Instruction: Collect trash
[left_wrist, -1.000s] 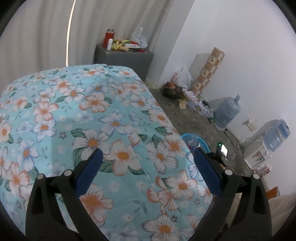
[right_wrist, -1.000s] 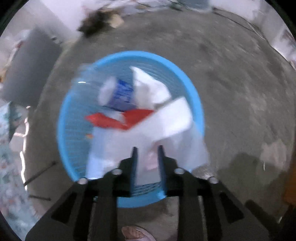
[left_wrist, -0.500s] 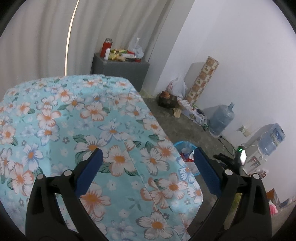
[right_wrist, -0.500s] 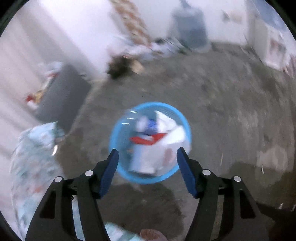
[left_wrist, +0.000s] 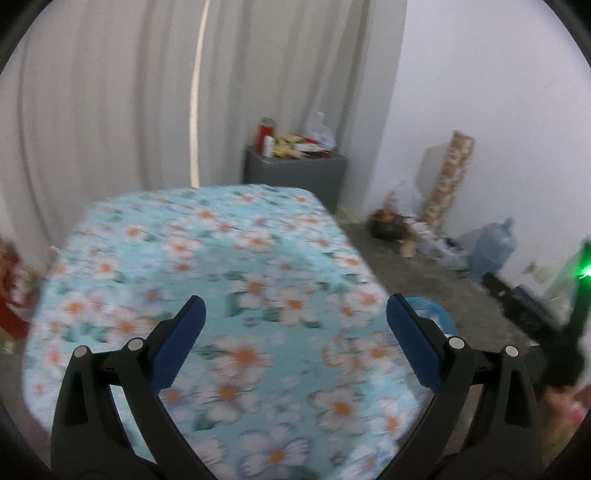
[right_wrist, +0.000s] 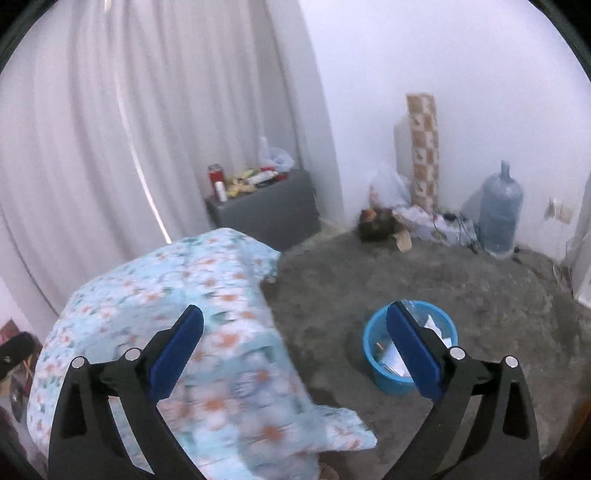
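Note:
A blue plastic basket stands on the grey floor with white paper and other trash inside. My right gripper hangs high above the floor, its jaws still opening and wide apart, with nothing between them. My left gripper is open and empty over the floral tablecloth. In the left wrist view the basket's rim peeks out beside the right finger.
A table under a light-blue floral cloth fills the left side. Behind it stands a grey cabinet with bottles and packets on top. Bags, a patterned roll and a water jug line the far wall. White curtains hang at the back.
My right gripper let go of the white paper into the basket, opened wide and rose well above it, tilting up toward the room. My left gripper lifted and pulled back over the table.

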